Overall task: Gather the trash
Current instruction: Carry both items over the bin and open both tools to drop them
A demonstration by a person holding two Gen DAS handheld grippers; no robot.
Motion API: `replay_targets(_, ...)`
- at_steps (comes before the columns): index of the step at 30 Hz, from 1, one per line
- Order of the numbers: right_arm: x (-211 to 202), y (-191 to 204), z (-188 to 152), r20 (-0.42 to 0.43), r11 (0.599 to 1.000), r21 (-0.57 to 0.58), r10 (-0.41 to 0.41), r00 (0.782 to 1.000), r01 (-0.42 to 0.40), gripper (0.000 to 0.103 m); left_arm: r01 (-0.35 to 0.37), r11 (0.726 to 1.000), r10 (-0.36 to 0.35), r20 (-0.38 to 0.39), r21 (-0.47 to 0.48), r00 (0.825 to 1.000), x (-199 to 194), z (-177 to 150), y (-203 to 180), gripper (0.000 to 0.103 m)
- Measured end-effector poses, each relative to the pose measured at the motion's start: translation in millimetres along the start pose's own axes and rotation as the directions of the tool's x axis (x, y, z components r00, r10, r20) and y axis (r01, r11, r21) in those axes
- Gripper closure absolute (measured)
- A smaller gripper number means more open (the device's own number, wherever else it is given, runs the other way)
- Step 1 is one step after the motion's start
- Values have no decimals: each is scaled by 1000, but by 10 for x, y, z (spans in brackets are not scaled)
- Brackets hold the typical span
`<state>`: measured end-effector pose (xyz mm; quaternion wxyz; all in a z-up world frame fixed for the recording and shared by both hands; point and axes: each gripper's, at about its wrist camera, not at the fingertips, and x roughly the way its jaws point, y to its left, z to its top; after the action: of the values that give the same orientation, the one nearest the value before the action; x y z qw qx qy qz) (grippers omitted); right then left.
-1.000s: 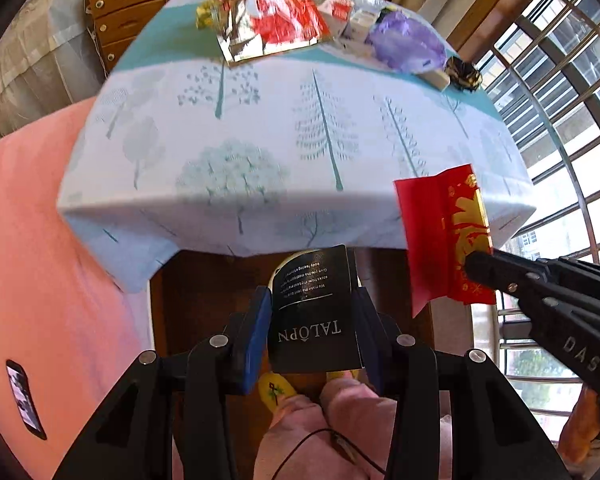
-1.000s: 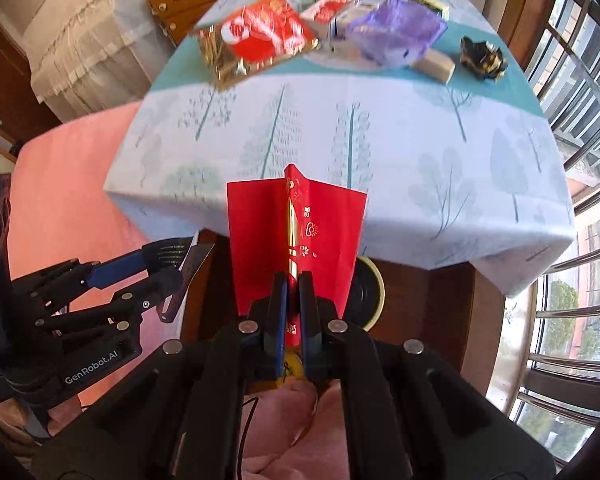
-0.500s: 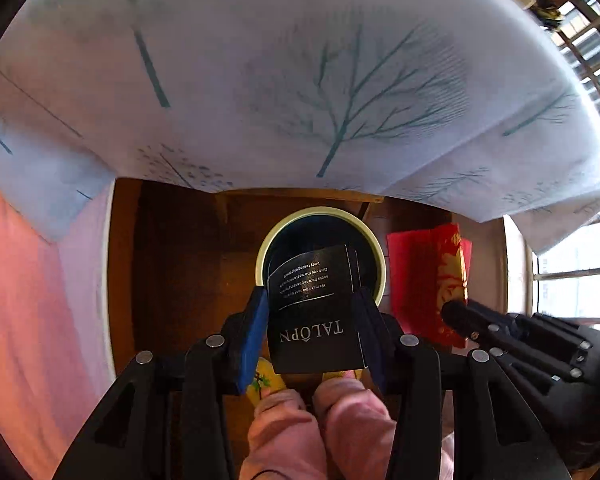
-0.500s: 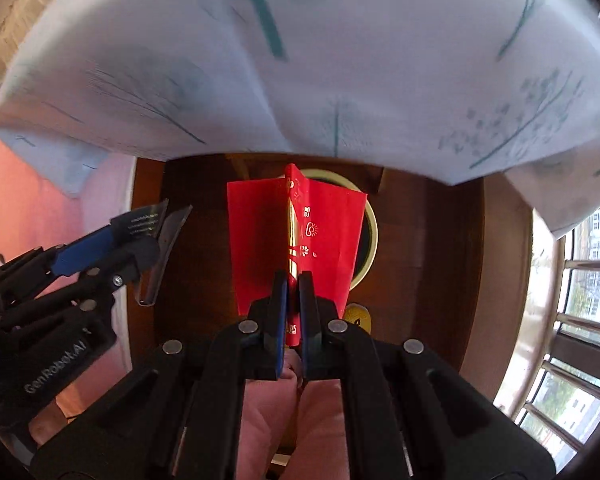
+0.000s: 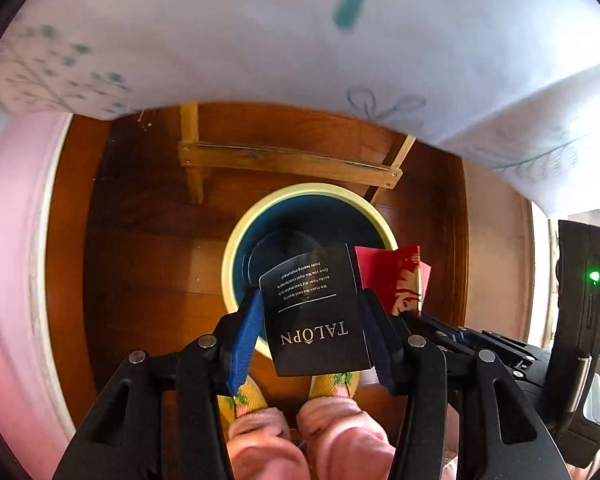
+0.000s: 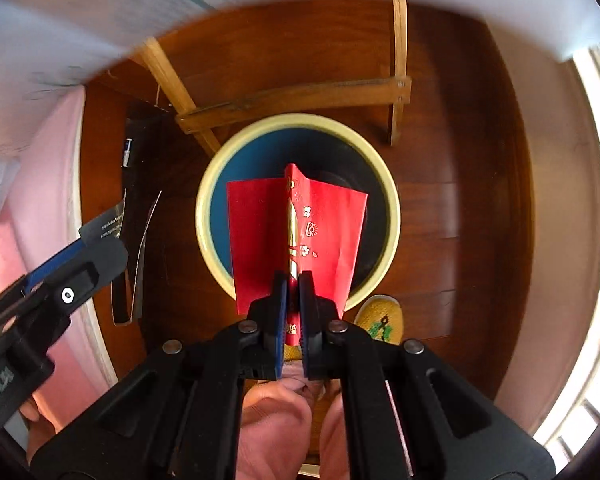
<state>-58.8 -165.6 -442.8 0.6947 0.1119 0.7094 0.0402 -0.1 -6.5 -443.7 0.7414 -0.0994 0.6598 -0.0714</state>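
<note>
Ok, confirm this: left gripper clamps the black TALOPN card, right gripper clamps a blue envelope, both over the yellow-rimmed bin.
One error: the envelope in the right gripper is red with gold print, not blue, as the right wrist view shows. The left gripper does clamp the black card over the bin.

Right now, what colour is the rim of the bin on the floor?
Pale yellow, around a dark blue inside; the bin shows best in the right wrist view.
</note>
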Motion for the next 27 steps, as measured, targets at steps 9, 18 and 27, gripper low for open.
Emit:
replay_targets(9,234,-19,77,45,999,-18,46,998,-45,88,-5,1000,5,-4,-28,1000,202,33,54,35)
replay_targets(18,72,-23,79,83,999,10,43,996,-44,63,18,996,-19,-18,-84,1000,-11,24,168,14)
replay_targets(27,-473,85,-6,99,1000,17,11,995,-13,63,8,996,-9,-16,-86,1000,-684,-31,139,14)
